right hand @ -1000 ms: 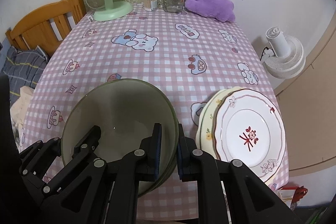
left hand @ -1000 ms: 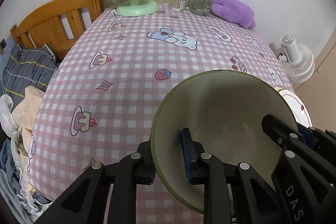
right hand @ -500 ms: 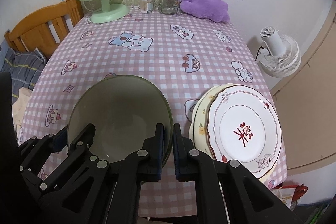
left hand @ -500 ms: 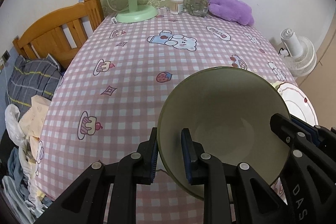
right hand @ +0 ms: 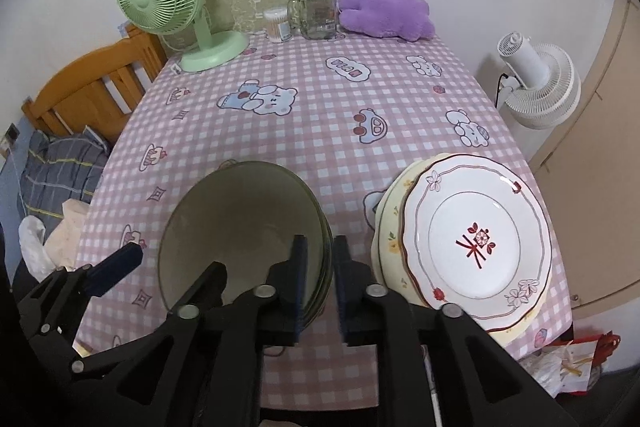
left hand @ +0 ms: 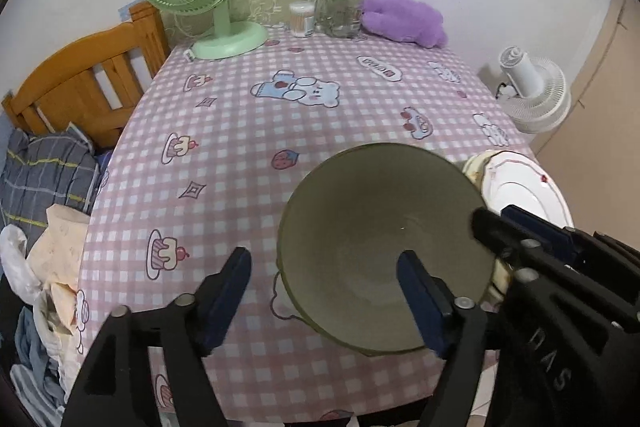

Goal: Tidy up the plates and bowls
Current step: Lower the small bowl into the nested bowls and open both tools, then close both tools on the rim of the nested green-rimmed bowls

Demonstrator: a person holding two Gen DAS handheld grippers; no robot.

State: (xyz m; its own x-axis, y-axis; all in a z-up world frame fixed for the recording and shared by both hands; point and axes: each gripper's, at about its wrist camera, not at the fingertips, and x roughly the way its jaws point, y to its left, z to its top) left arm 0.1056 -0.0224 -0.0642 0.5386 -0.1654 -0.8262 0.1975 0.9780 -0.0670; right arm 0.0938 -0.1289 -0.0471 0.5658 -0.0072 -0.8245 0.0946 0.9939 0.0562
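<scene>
An olive-green bowl (left hand: 380, 239) stands on the pink checked tablecloth near the front edge; it also shows in the right wrist view (right hand: 240, 227), where stacked rims suggest more than one bowl. My left gripper (left hand: 324, 295) is open, its fingers apart on either side of the bowl's left rim. My right gripper (right hand: 320, 275) straddles the bowl's right rim with a gap beside it, open. A stack of plates (right hand: 476, 239), topped by a white plate with a red motif, lies to the right; it also shows in the left wrist view (left hand: 520, 183).
A green desk fan (right hand: 168, 11), a cotton-swab tub (right hand: 276, 25), a glass jar (right hand: 316, 9) and a purple plush toy (right hand: 384, 13) stand at the table's far edge. A wooden bed frame (left hand: 80, 83) is left, a white floor fan (right hand: 536, 83) right.
Both grippers have opened and let go of the bowl's rim, the left one widely. The bowl has come down and rests on the table.
</scene>
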